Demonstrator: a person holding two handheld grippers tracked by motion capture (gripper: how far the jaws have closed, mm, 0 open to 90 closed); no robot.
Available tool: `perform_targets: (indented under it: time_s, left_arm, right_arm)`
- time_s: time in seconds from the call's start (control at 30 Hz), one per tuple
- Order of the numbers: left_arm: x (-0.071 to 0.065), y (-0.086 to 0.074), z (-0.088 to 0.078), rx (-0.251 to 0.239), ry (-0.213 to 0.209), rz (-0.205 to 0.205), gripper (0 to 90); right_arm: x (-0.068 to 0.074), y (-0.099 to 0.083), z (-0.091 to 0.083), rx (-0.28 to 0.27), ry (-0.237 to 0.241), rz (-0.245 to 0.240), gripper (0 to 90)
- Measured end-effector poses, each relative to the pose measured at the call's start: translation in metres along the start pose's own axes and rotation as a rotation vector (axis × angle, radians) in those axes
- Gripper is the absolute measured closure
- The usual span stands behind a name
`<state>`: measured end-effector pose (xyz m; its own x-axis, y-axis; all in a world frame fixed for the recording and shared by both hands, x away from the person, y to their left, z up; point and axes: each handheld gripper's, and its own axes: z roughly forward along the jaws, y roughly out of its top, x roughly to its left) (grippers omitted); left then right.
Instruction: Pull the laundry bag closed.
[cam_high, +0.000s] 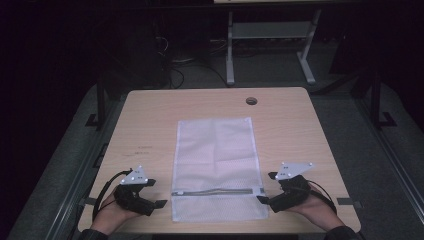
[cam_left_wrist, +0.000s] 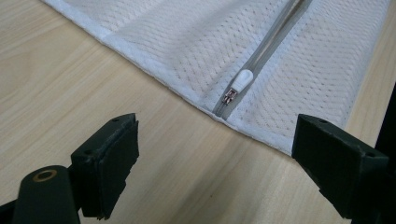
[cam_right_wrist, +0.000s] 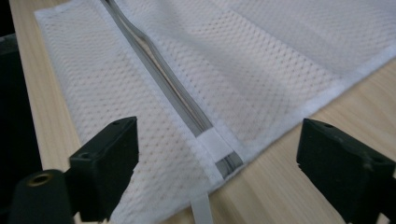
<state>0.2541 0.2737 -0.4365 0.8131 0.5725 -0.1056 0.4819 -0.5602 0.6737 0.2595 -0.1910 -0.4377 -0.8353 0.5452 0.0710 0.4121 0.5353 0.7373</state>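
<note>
My left gripper (cam_high: 156, 193) and my right gripper (cam_high: 265, 187) rest low on the counter (cam_high: 150, 120), one at each side edge of the mesh bag (cam_high: 215, 150), both with fingers wide and holding nothing. I judge this flanking stance suits work on the zipper (cam_high: 212, 191), which crosses the bag from side to side near its close end: one hand can pin the fabric while the other pulls.

Left gripper view: the left fingers (cam_left_wrist: 112, 161) stand apart over bare wood, just short of the bag's hemmed edge. The zipper pull (cam_left_wrist: 239, 83), a small white plastic tab on a metal slider, lies ahead of and between the fingers, at the zipper's end nearest them, apart from both pads.

Right gripper view: the right fingers (cam_right_wrist: 109, 158) straddle the bag's corner. The zipper's far end, capped by a white fabric tab (cam_right_wrist: 215, 143), lies between them, untouched. A narrow white ribbon loop (cam_right_wrist: 201, 210) trails from the hem toward the fingers.

Materials: the bag is white honeycomb mesh, thin, limp and lying flat, bound with a smooth woven hem; the zipper tape is grey and slightly buckled midway. The counter is pale wood-grain laminate with rounded corners.
</note>
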Motion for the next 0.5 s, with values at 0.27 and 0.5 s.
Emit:
perform_targets:
  time_s: [0.27, 0.5]
  left_arm:
    - [0.0, -0.001, -0.003, -0.002, 0.002, -0.003, 14.1]
    - [0.001, -0.001, -0.003, -0.004, 0.004, -0.005, 14.1]
  right_arm:
    - [0.006, 0.012, 0.011, 0.01, 0.051, -0.018, 20.6]
    - [0.012, 0.022, 0.018, -0.001, 0.075, -0.04, 29.1]
